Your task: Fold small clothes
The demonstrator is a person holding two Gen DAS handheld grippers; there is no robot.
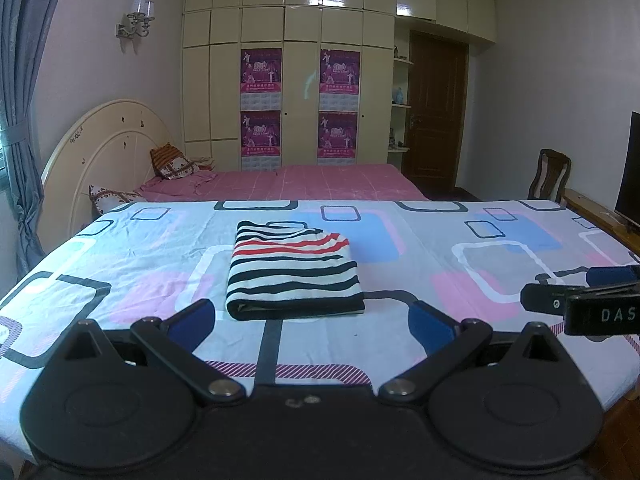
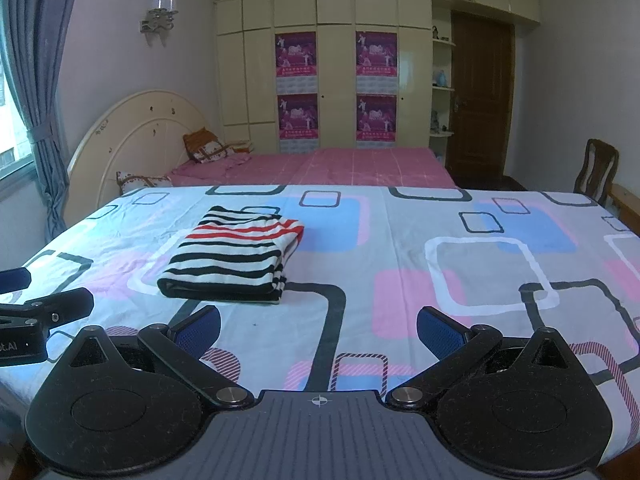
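Your striped garment (image 1: pixel 294 274) lies folded into a neat rectangle on the patterned bed sheet (image 1: pixel 420 248), just beyond your left tongs (image 1: pixel 312 320) and to the far left of your right tongs (image 2: pixel 318 330). Both tongs stand wide open, holding nothing. It looks soft, light and limp; take it at the thick near folded edge so layers stay together. The neighbouring gripper reads "DAS"; the wardrobe posters (image 1: pixel 260 72) are illegible.

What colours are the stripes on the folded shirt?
Black and white stripes, with a few red ones near the far end, on the folded striped garment; clearest in the left wrist view.
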